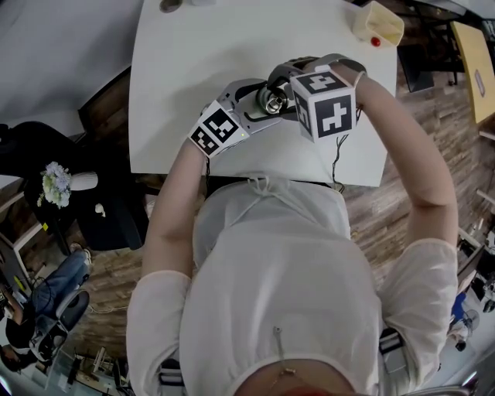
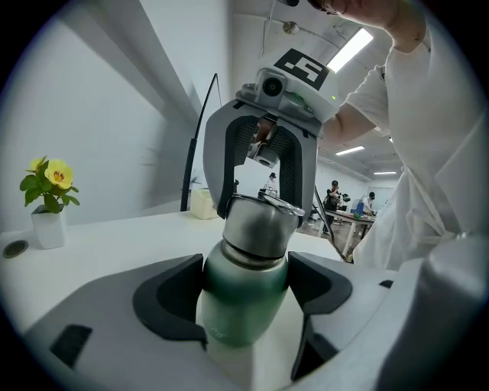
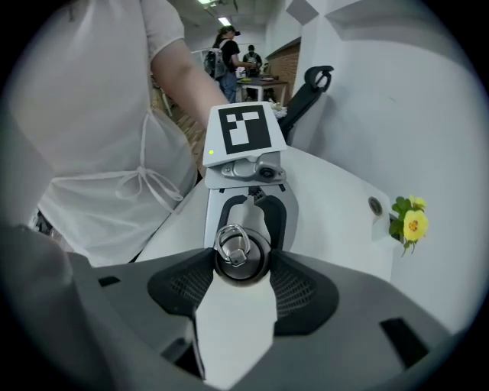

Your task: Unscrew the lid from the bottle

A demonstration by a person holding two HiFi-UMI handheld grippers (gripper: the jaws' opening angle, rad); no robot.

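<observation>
A green metal bottle stands over the white table, and my left gripper is shut on its body, pads pressing both sides. Its steel lid with a wire ring on top sits on the neck. My right gripper comes down from above and is shut on the lid, its pads against the lid's sides. In the head view both grippers meet at the lid near the table's near edge: the left gripper from the left, the right gripper from above.
The white table carries a small pot with a yellow flower at its far side and a small round disc. A cream container stands at one corner. A black chair stands left of the person.
</observation>
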